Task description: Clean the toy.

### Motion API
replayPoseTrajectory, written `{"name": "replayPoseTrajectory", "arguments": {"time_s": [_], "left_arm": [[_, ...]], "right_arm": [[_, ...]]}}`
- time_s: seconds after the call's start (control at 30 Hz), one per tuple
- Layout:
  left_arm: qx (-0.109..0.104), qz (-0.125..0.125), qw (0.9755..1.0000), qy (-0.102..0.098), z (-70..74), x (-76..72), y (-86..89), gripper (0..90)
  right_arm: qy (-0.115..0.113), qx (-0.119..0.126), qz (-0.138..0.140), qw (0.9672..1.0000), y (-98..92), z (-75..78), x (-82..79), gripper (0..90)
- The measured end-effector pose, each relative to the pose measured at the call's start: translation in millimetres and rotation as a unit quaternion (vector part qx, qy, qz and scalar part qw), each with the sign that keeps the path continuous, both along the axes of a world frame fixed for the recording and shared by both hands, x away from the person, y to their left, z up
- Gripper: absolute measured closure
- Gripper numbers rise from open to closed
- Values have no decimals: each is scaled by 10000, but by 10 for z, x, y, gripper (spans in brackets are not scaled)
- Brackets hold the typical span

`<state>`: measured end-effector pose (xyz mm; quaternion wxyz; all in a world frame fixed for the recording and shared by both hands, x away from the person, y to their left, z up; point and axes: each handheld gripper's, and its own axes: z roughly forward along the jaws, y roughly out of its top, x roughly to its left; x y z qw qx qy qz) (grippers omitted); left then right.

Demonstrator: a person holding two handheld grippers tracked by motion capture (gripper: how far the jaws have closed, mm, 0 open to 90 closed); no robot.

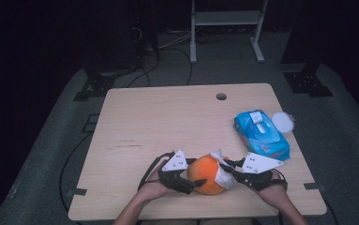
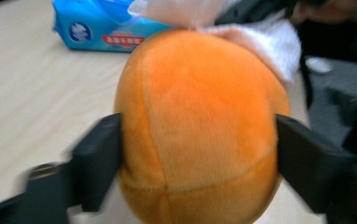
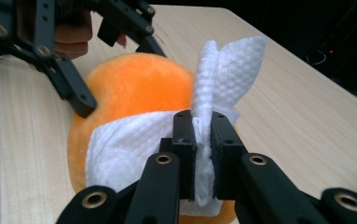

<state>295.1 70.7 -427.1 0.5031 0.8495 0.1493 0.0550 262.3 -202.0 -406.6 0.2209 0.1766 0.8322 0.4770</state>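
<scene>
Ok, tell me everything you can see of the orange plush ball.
The round orange plush ball looks soft and fuzzy, with stitched seams dividing it into panels. It sits on the light wooden table near the front edge. The left hand-held gripper clamps its sides, while the right hand-held gripper presses a white textured wipe against its surface.

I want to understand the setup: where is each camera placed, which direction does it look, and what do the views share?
High view: above the table's near edge, looking forward and down; both forearms show.
Left gripper view: on the left gripper, facing the ball between its jaws.
Right gripper view: on the right gripper, facing the wipe it pinches; left gripper behind.
Shared: ball and wipe.
</scene>
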Motion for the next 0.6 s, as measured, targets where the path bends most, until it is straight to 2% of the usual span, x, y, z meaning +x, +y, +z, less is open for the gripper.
{"name": "replayPoseTrajectory", "arguments": {"time_s": [0.03, 0.07, 0.1, 0.13, 0.17, 0.2, 0.27, 0.3, 0.33, 0.37, 0.4, 0.47, 0.5, 0.53, 0.6], "left_arm": [[-27, 81, 9998, 203, 9, 21, -18, 114], [-74, 147, 9990, 406, 11, 43, -29, 97], [-80, 208, 9986, 472, 1, 48, -40, 101], [-88, 223, 9989, 399, -12, 39, -39, 142], [-115, 229, 9992, 312, -17, 31, -30, 228], [-185, 223, 9994, 206, -23, 20, -17, 268], [-389, 191, 9989, -176, 9, 1, 18, 344], [-479, 197, 9977, -426, 39, -8, 30, 358], [-518, 265, 9955, -746, 70, -17, 25, 367], [-488, 290, 9939, -942, 74, -25, 11, 364], [-323, 264, 9921, -1180, 54, -27, -16, 349], [-64, 240, 9951, -952, -5, 7, -52, 271], [-80, 176, 9967, -793, -50, 21, -59, 225], [-222, 192, 9973, -673, -70, 34, -43, 187], [-237, 268, 9977, -579, -51, 52, -23, 195]], "right_arm": [[-27, -35, -17, 10000, 34, -13, -7, 815], [-62, -65, -31, 10000, 63, -11, -9, 815], [-53, -51, -18, 10000, 86, -3, -3, 814], [-62, -54, -46, 10000, 108, 5, 2, 815], [-80, -94, -38, 9999, 128, 11, 6, 815], [-82, -117, -49, 9999, 139, 16, 7, 815], [-129, -29, -80, 9999, 140, 66, 7, 815], [-151, 24, -94, 9998, 134, 93, 1, 815], [-223, 104, -126, 9996, 124, 136, -4, 815], [-269, 232, -143, 9993, 112, 184, -6, 815], [-272, 292, -111, 9991, 108, 202, 4, 815], [-239, 140, -160, 9995, 129, 171, 36, 815], [-188, 54, -157, 9997, 140, 131, 59, 815], [-93, -5, -148, 9998, 151, 66, 85, 815], [-70, 58, -160, 9998, 182, 21, 90, 815]]}}
